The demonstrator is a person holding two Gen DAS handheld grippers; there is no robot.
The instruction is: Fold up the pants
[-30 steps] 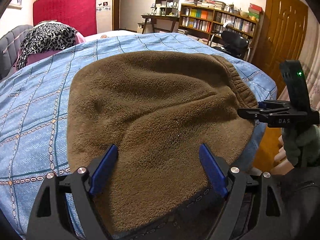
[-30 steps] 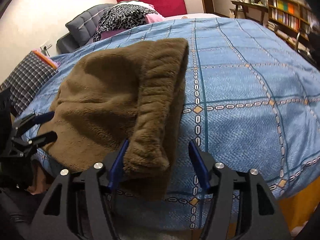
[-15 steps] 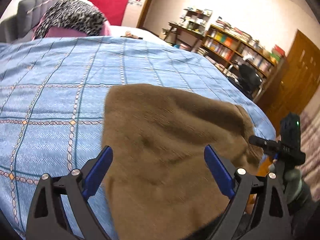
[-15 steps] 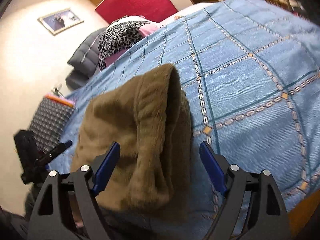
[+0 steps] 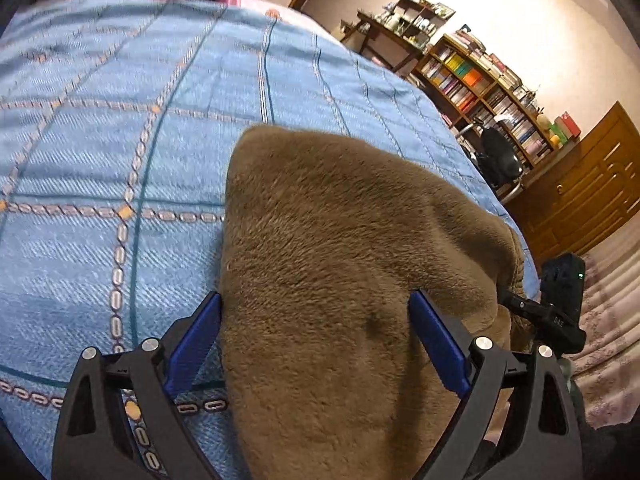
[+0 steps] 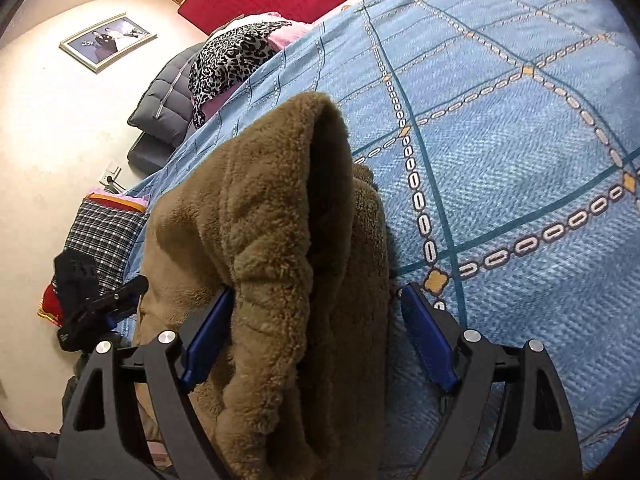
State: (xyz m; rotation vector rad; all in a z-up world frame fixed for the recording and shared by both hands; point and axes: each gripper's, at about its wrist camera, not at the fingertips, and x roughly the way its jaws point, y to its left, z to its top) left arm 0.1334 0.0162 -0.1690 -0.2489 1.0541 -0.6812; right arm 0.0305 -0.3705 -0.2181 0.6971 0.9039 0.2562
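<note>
Two tools, both with jaws spread wide and pinching nothing. Left tool [image 5: 314, 354]: blue pads straddle the near part of the brown fleece pants [image 5: 340, 280]; left pad sits right at the cloth's side edge, right pad over the pile, neither pressing. Right tool [image 6: 312, 338]: jaws wide, with the pants' thick rolled end between them; its left pad touches or nearly touches the fleece, the right pad stands apart over the bedspread.

Pants lie bunched at the near edge of the bed, on the blue quilted bedspread with chain-pattern checks [image 5: 120, 160], near portion draping over the side. Right-wrist view shows the top layer arched up off the one beneath, with a dark gap between.

Risks, as judged:
- Closing now, the right tool may catch only the upper layer; the fold would then split or skew.
- Left pad at the very edge could slip off the fleece or pinch bedspread along with it.
- Overhanging weight may drag the loose garment off the bed.
- Thick pile hides seams, so alignment is guesswork.
</note>
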